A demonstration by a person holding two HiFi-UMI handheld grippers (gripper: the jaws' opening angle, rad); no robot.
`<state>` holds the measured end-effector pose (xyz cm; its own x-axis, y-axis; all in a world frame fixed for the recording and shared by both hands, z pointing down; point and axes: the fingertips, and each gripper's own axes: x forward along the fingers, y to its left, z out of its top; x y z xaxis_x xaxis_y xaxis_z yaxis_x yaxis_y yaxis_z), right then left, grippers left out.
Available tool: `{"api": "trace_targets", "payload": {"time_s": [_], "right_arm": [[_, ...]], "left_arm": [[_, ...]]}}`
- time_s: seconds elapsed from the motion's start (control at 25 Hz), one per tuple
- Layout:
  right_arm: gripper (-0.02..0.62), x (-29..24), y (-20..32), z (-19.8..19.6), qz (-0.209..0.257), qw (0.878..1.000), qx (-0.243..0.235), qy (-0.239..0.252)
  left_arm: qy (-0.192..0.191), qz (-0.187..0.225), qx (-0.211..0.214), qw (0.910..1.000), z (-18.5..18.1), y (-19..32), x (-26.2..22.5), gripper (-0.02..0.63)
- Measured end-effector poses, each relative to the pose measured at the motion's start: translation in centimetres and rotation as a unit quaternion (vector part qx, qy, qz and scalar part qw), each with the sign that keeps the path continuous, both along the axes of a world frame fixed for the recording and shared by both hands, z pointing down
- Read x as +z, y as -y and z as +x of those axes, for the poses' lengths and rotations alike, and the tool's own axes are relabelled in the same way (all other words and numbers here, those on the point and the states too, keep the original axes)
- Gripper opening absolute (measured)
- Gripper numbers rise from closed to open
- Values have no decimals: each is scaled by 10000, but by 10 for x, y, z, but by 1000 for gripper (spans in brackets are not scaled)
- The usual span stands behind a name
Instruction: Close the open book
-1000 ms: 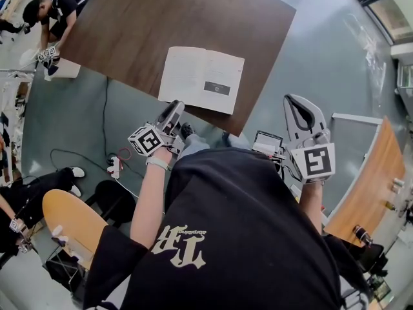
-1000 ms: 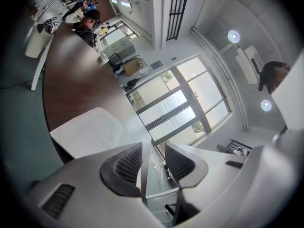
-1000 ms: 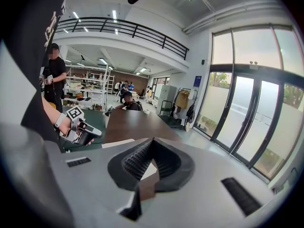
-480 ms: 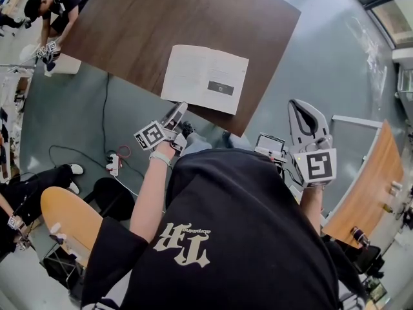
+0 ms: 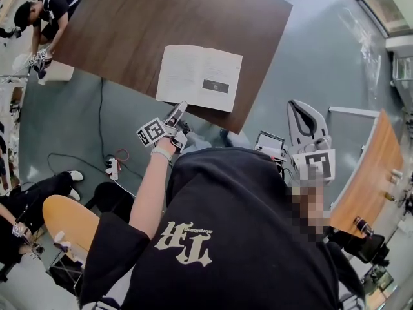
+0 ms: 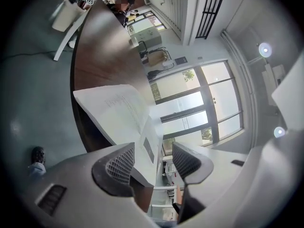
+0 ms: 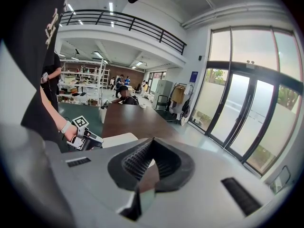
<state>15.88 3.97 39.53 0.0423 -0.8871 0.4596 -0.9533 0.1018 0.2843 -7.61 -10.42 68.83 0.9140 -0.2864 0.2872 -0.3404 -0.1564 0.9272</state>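
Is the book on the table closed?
No, the book lies open on the brown table, with both white pages facing up.

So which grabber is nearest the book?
The left gripper, right at the book; its jaws have just been opening, nothing between them. The right gripper hangs beyond the table.

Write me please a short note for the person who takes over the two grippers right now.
Left gripper: open, its jaws have just been opening. It grips nothing; the near edge of the book shows in the gap ahead of the jaws.
Right gripper: shut, empty, held off to the right, away from the table.
Book: open and flat on the table, by its near edge.
Done: nothing, no page lifted.
Left: lift one half and fold it over the other.
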Motion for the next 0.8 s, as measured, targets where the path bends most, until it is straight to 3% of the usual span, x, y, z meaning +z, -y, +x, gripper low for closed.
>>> {"api": "trace_targets", "payload": {"time_s": [0.56, 0.8], "right_arm": [[-12, 17, -10, -8, -361, 9992, 80, -180], [-12, 24, -11, -9, -487, 9985, 95, -222]], "left_arm": [[-254, -870, -461, 9948, -11, 6, 46, 235], [-564, -1364, -823, 9856, -10, 17, 59, 235]]}}
